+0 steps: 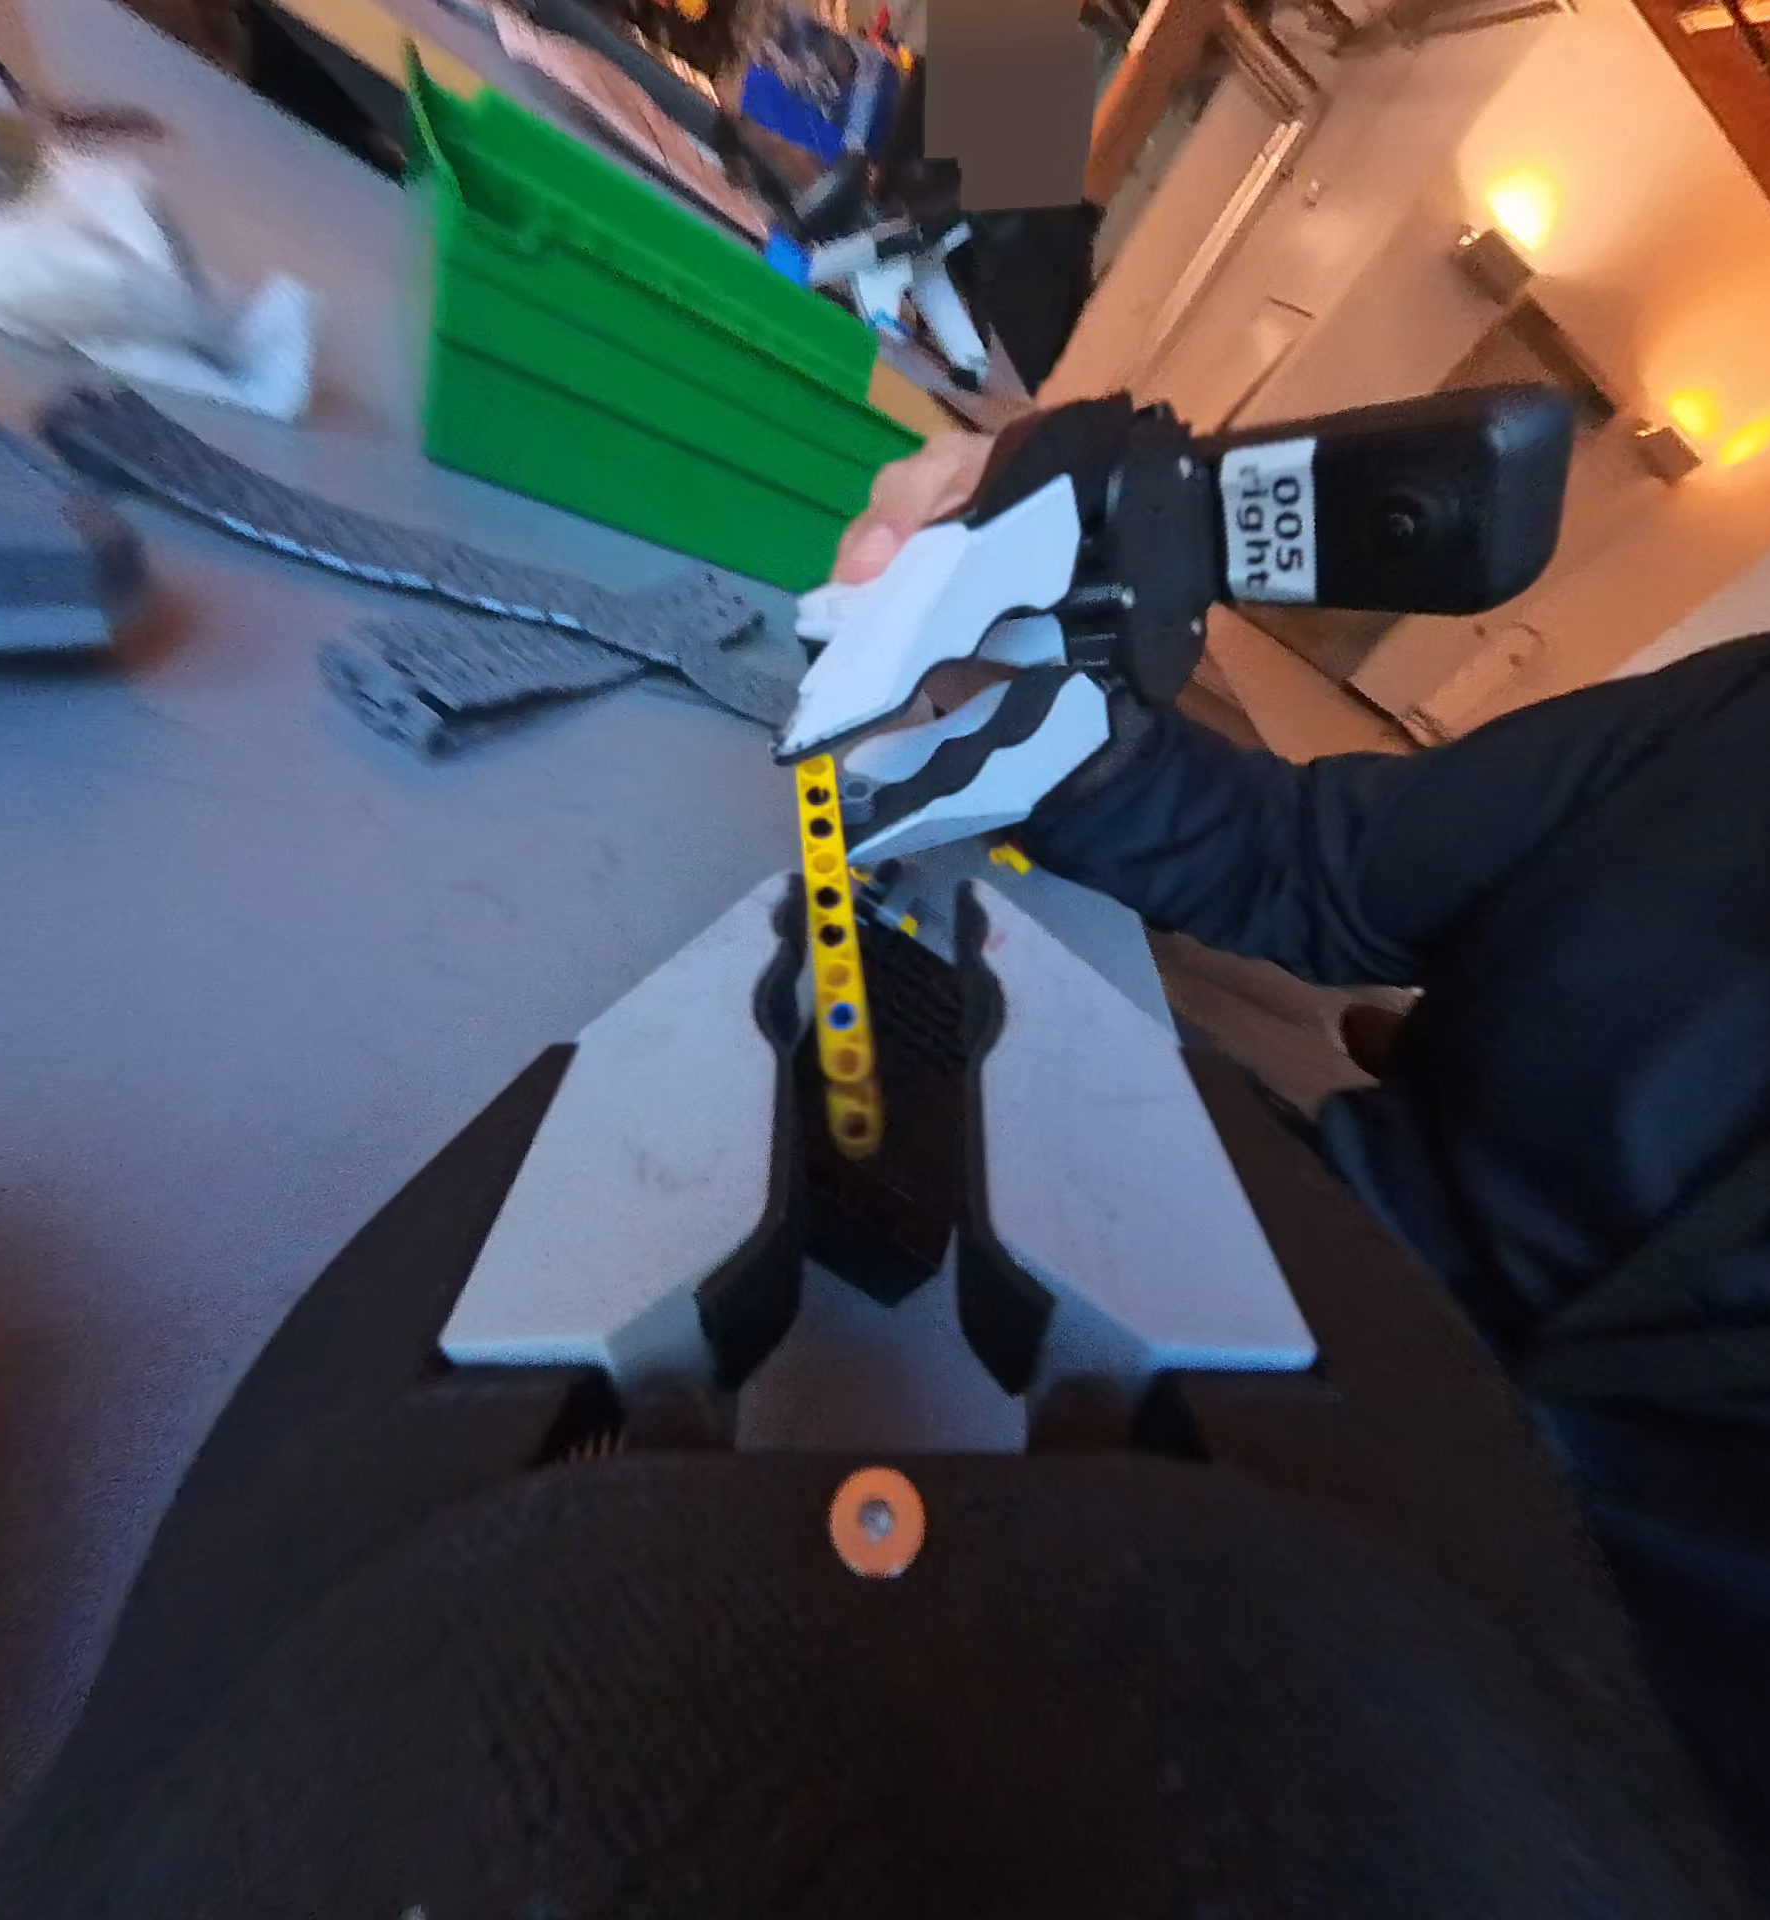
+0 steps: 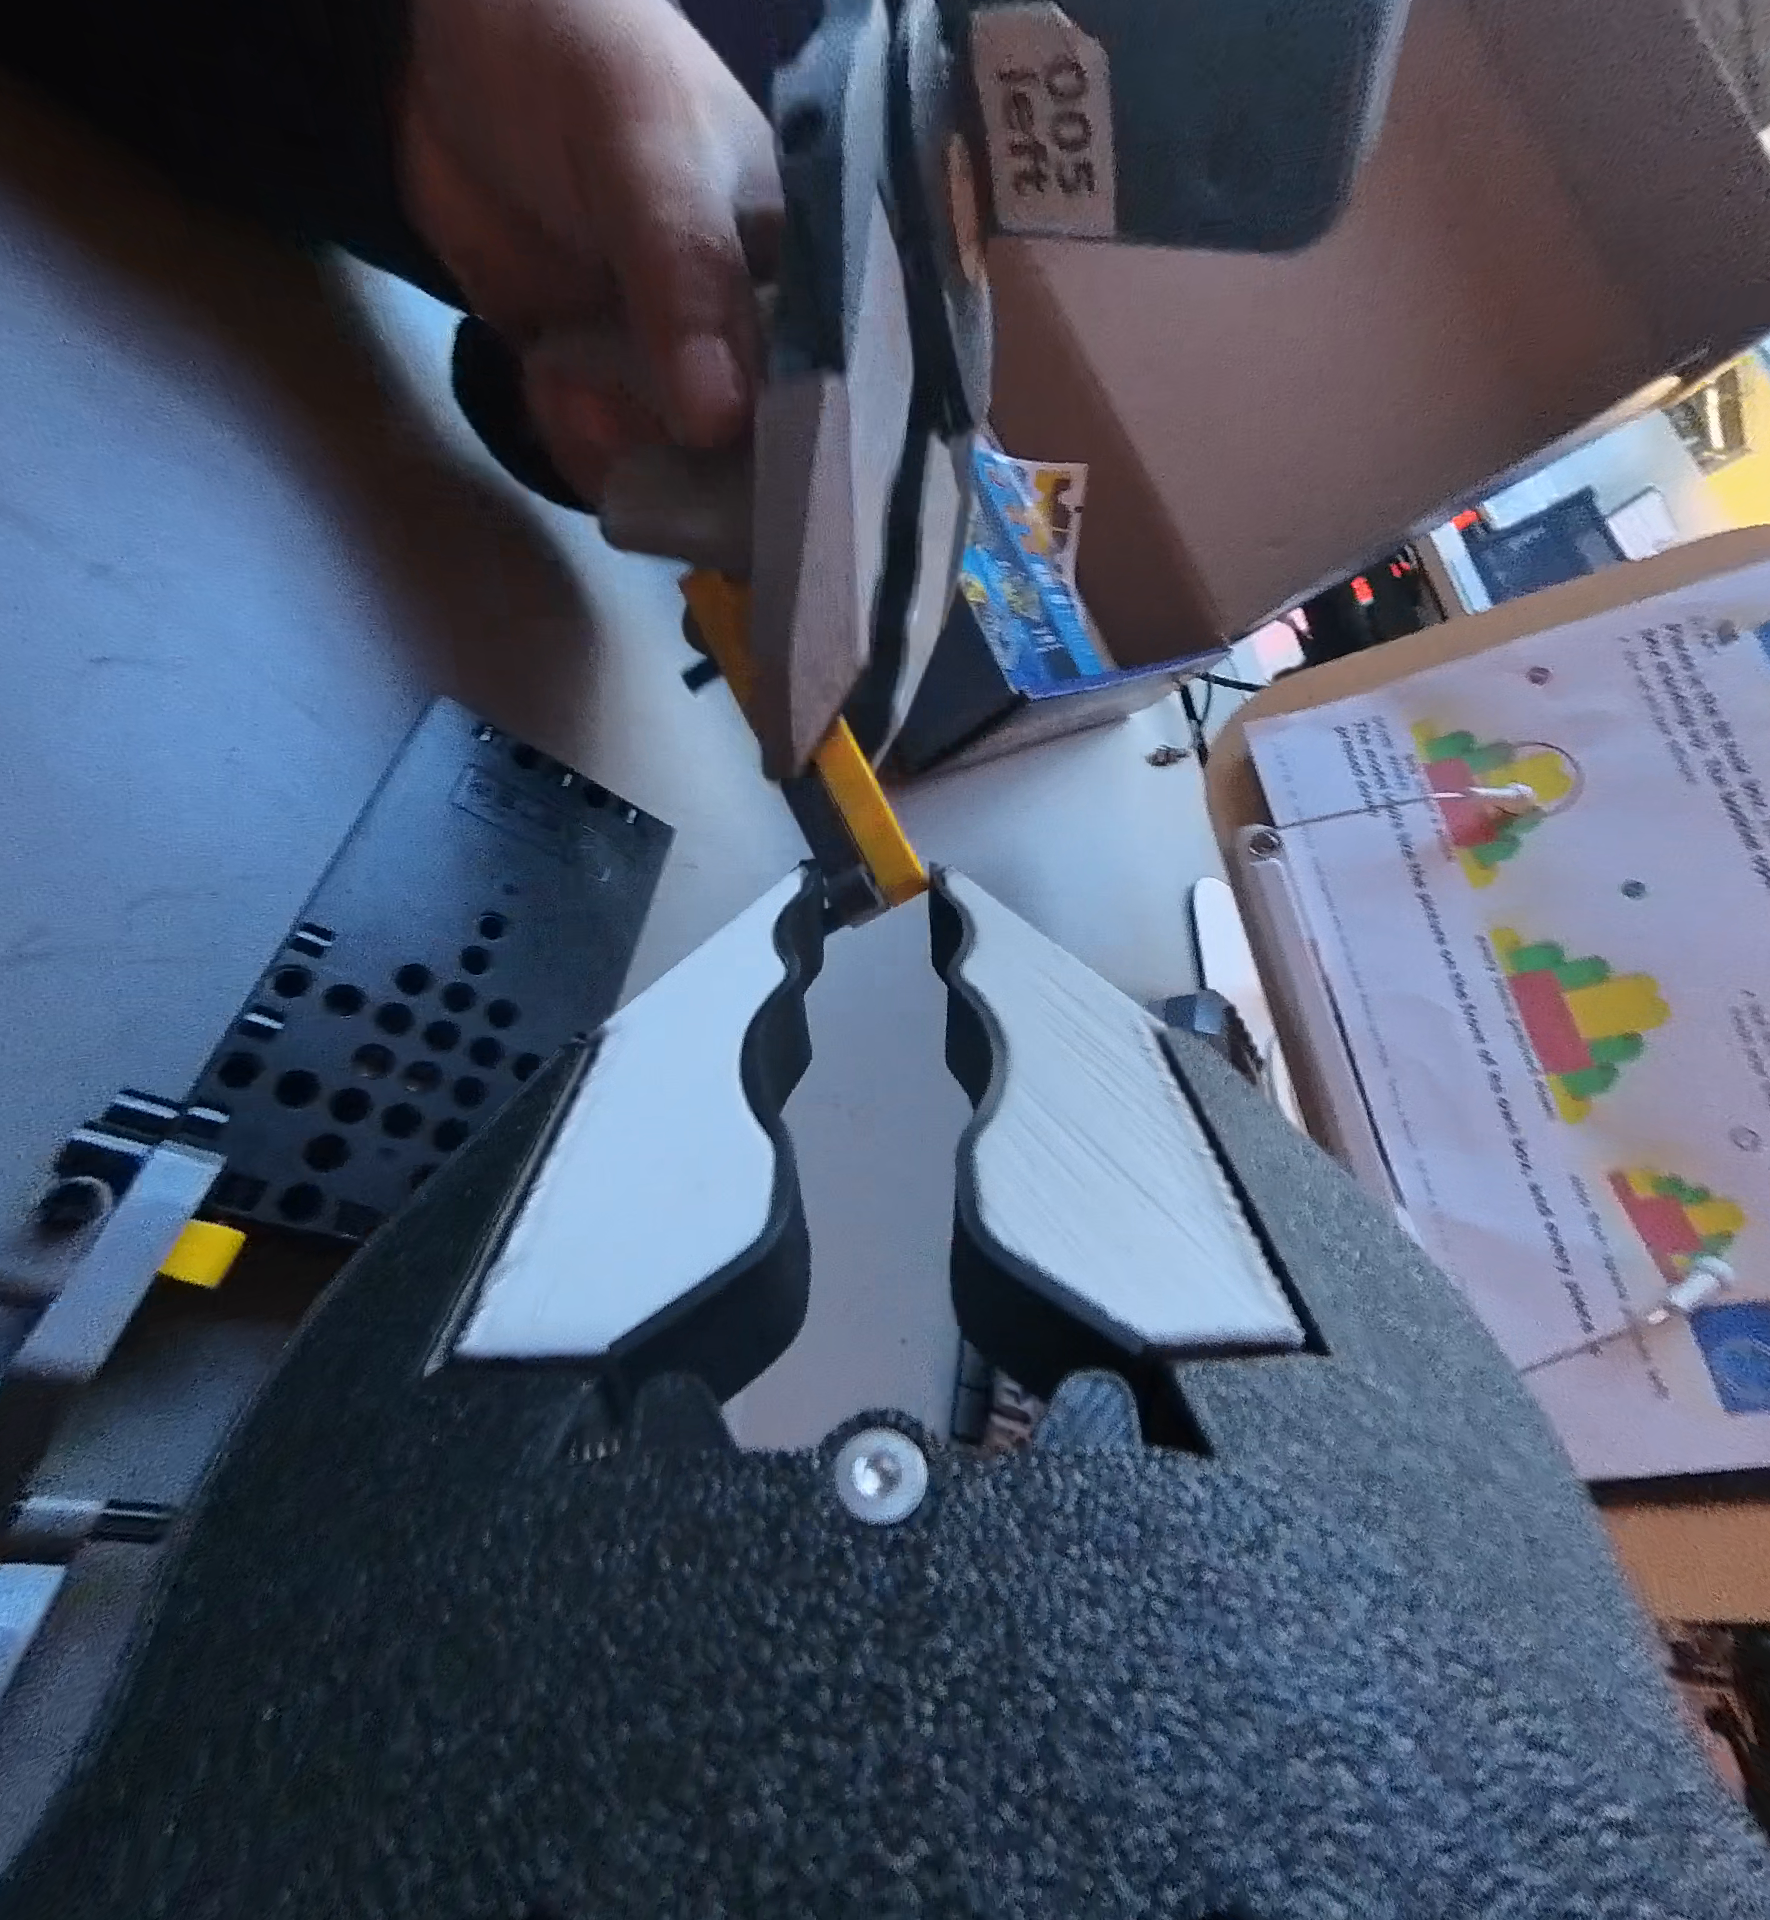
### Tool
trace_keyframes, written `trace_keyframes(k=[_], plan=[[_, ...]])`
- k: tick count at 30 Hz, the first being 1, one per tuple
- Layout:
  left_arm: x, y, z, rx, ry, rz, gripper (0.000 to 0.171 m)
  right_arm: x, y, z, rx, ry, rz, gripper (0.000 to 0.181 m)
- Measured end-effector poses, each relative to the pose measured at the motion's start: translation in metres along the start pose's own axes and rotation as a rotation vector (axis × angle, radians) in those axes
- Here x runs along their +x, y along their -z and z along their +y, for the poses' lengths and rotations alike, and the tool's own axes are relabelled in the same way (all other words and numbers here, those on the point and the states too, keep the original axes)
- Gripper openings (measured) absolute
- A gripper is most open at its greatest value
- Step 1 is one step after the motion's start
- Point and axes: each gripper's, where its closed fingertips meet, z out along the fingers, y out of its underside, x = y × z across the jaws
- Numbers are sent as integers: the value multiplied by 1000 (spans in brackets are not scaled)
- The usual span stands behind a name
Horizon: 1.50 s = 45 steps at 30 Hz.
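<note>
A yellow beam with a row of holes (image 1: 831, 935) lies against a black ribbed piece (image 1: 912, 1029). My left gripper (image 1: 876, 904) is shut on the two together, and the beam sticks out past its fingertips. My right gripper (image 1: 824, 800) comes in from the right, held by a hand in a dark sleeve. Its tips close around the beam's far end. In the right wrist view my right gripper (image 2: 870, 894) pinches the end of the yellow beam (image 2: 865, 821) and a small dark part beside it. The left gripper (image 2: 839, 748) reaches down from above, edge-on.
A green bin (image 1: 632, 364) stands at the back of the grey table (image 1: 341, 987), with grey studded plates (image 1: 507, 603) before it. A black perforated plate (image 2: 413, 1029) lies left. A board with a printed sheet (image 2: 1546, 1039), a cardboard box (image 2: 1380, 364) and a blue booklet (image 2: 1037, 582) are right. Only a small space, under 4 cm, lies between the two pairs of fingers.
</note>
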Motion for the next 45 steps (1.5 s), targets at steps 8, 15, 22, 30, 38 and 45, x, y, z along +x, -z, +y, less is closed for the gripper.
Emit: trace_keyframes(k=[8, 15, 22, 30, 38, 45], plan=[[-7, -9, 15, -27, 162, 33, 5, -4, 2, 0, -32, 62, 1, 19], [-13, -14, 22, -48, 187, 4, 5, -6, 3, 8, -66, 89, -1, 21], [-11, -7, 7, 70, 292, 80, 5, 3, 10, 10, -35, 7, 0, 29], [-14, -5, 1, 128, 331, 103, 5, 4, 8, 11, -23, -62, -14, 32], [-28, 5, -6, -67, -442, -465, 5, 6, 17, 11, -11, -124, -35, 29], [-58, 0, 26, -306, -540, -582, 5, -17, -5, 40, -177, -124, -129, 30]])
